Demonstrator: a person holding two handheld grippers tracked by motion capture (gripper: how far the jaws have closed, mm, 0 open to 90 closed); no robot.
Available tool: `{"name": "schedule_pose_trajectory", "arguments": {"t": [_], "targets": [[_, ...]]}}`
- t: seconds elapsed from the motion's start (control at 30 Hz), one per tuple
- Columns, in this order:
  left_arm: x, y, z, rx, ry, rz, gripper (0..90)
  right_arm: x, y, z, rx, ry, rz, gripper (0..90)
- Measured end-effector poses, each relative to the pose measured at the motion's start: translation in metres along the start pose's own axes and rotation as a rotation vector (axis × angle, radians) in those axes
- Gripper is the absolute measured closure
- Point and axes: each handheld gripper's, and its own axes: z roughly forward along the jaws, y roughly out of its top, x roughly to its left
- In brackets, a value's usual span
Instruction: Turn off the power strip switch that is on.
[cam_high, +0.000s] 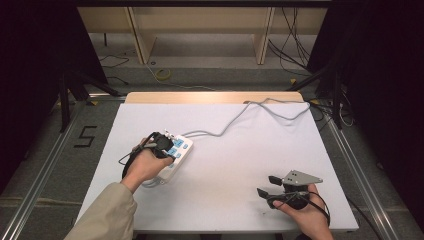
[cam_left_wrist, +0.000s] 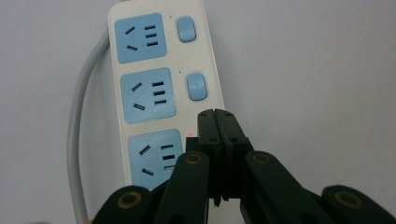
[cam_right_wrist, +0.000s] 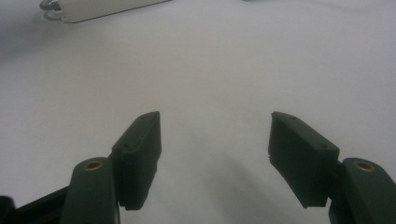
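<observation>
Now: left gripper (cam_left_wrist: 217, 114) jaws together, tips over power strip (cam_left_wrist: 140, 60) switch side; right gripper (cam_right_wrist: 215, 135) jaws apart above bare tabletop (cam_right_wrist: 210, 56).

A black "5" (cam_high: 86, 136) is marked on the floor left of the table.

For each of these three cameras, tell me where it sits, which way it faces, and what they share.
High view: above the person's side, facing forward and down on the white table; both forearms, hands and grippers enter from below.
Left gripper view: rides the left gripper, looking down its shut jaws at the power strip.
Right gripper view: rides the right gripper, open jaws over bare table.
Shared: the power strip.
</observation>
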Motion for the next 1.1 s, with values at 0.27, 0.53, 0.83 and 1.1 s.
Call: {"name": "schedule_pose_trajectory", "arguments": {"t": [0.27, 0.53, 0.83, 1.1], "targets": [[0.001, 0.001, 0.005, 0.034, 0.003, 0.008, 89.3, 0.000, 0.000, 0.000, -0.001, 0.001, -0.001, 35.5], [0.001, 0.001, 0.007, 0.050, 0.004, 0.005, 89.4, 0.000, 0.000, 0.000, -0.001, 0.001, -0.004, 35.5], [0.001, 0.002, 0.009, 0.063, 0.010, 0.009, 89.3, 0.000, 0.000, 0.000, -0.001, 0.001, -0.004, 35.5], [0.001, 0.002, 0.011, 0.075, 0.012, 0.013, 89.3, 0.000, 0.000, 0.001, 0.001, 0.002, -0.005, 35.5]]}}
